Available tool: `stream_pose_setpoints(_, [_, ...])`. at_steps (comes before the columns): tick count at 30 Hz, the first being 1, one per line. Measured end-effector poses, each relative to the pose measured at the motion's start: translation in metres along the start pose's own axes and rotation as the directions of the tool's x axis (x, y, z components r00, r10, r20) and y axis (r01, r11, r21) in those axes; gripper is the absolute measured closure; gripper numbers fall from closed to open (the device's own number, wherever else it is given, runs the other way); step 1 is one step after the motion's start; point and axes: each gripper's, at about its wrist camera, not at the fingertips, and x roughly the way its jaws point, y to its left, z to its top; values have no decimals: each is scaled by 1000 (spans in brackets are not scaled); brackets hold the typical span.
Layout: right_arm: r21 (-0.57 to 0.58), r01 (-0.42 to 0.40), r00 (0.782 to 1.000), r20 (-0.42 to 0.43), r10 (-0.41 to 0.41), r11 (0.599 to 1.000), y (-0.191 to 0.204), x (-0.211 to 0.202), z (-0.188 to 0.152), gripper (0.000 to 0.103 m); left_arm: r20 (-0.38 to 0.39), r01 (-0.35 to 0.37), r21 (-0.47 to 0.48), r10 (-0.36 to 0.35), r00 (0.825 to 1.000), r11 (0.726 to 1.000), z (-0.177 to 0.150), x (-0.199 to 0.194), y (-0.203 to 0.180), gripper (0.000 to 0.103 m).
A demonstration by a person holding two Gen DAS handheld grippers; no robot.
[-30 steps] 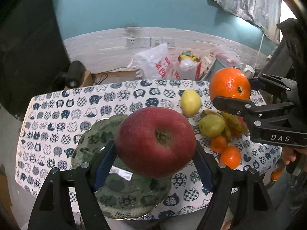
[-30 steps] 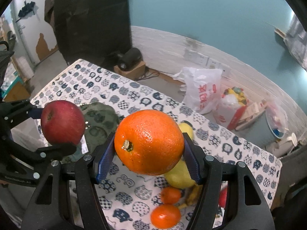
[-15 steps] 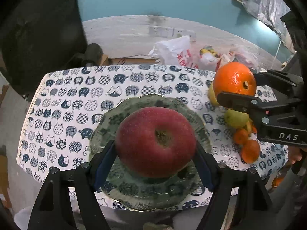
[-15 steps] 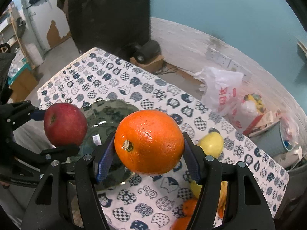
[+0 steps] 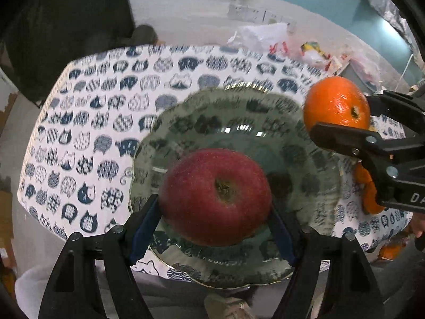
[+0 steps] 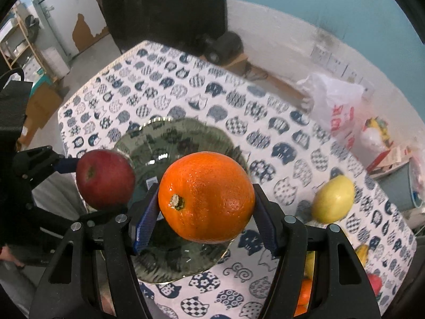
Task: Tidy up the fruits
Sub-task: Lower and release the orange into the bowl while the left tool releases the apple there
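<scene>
Glass plate (image 5: 305,143) interior bare at frame centre; access from above is partly blocked by the red apple (image 5: 215,196) and the orange (image 5: 336,103) at right. Bench (image 5: 87,122) at left of frame open. Lemon (image 6: 333,198) occupies the right side.

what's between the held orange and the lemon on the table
Only bare cat-print tablecloth lies between the orange and the lemon, as the right wrist view shows.

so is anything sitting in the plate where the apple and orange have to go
Nothing visible does. The glass plate shows bare under the apple in the left gripper and the orange in the right gripper.
</scene>
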Motion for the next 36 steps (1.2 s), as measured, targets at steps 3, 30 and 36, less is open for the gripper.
stream_pose_setpoints(3, [8, -18, 999, -43, 18, 1000, -1, 15, -7, 37, -45, 8, -20, -9, 999, 1000, -4, 13, 4, 24])
stream_pose_setpoints(30, [-9, -43, 989, -144, 41, 999, 2, 48, -22, 37, -68, -35, -21, 34, 997, 999, -5, 21, 13, 36])
stream_pose_setpoints(36, [14, -65, 988, -137, 66, 998, -3, 45, -24, 42, -65, -38, -24, 36, 997, 999, -5, 19, 12, 36])
